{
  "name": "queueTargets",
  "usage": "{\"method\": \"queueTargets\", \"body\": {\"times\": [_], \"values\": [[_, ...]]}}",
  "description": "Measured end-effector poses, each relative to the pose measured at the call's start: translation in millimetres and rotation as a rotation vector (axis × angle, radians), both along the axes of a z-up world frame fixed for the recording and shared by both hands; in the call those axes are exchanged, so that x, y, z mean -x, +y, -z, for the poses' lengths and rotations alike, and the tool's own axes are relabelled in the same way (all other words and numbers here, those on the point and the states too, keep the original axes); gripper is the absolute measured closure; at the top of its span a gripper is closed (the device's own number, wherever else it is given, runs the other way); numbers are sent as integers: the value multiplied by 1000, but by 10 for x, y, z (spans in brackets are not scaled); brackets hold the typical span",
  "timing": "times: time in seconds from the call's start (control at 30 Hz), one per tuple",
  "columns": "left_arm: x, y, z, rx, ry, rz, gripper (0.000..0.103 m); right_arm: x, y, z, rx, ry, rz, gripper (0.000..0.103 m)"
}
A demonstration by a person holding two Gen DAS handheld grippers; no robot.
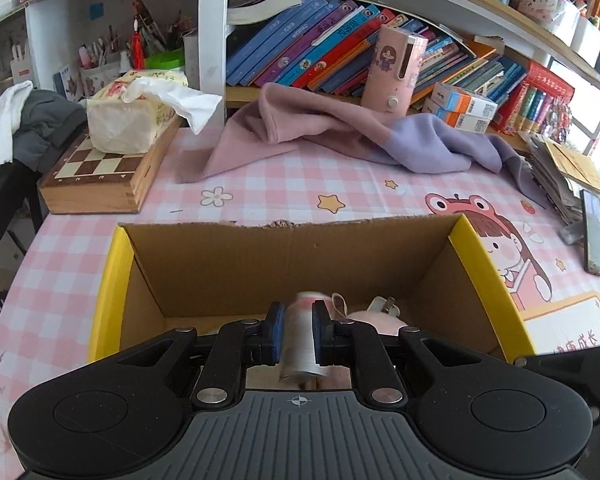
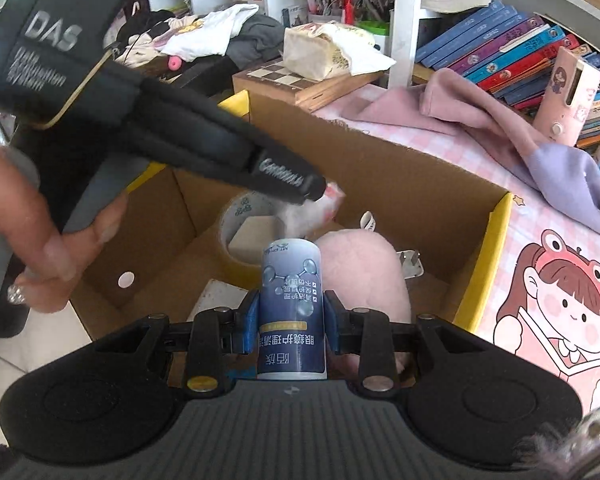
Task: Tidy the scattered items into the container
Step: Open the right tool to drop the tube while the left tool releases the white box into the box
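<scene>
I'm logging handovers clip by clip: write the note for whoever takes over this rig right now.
Left gripper: shut on a small white-and-pink bottle, blurred, over the cardboard box.
Right gripper: shut on a blue-and-white cleaner can, above the box interior.
Already in the box: tape roll, pink plush, white plug.
Left to do: release both items into the box. The purple cloth lies behind the box on the table.

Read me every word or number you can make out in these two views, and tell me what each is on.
"DAS": left gripper body.
"1 2 3 4": chessboard box edge.
Chinese print on the blue canister: upside down, not reliably readable.
Book spines, script on the gripper's finger: too small or blurred.
</scene>
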State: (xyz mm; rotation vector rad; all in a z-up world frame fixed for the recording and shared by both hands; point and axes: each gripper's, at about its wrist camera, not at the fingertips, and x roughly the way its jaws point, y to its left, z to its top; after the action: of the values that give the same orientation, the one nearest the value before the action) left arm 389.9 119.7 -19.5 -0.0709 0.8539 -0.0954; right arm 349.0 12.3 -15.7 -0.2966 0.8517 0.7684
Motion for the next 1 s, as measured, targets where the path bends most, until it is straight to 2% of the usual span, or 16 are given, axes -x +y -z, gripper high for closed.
{"method": "queueTargets", "body": {"times": [0.07, 0.13, 0.17, 0.3, 0.5, 0.6, 0.8, 0.83, 0.9, 1.0], "values": [[10, -4, -50, -21, -24, -34, 74, -14, -5, -6, 0, -10, -9, 72], [60, 10, -140, -20, -57, -67, 30, -14, -25, -54, -14, -40, -12, 68], [102, 25, -196, -13, -80, -77, 24, -17, -38, -82, -24, -51, -13, 61], [338, 35, -411, -33, -161, -88, 22, 16, -135, -221, -67, -98, -2, 61], [730, -5, -646, -67, -239, -114, 13, 142, -305, -450, -90, -174, 14, 61], [911, -11, -721, -68, -258, -127, 11, 273, -394, -516, -102, -222, 39, 58], [1317, -82, -817, -104, -304, -126, 11, 619, -604, -637, -127, -332, 145, 55], [1409, -106, -821, -117, -322, -124, 6, 678, -645, -653, -139, -339, 171, 54], [1558, -171, -798, -152, -340, -110, 3, 792, -699, -663, -157, -349, 222, 54], [1732, -271, -764, -205, -310, -64, 3, 1001, -742, -668, -161, -372, 276, 54]]}}
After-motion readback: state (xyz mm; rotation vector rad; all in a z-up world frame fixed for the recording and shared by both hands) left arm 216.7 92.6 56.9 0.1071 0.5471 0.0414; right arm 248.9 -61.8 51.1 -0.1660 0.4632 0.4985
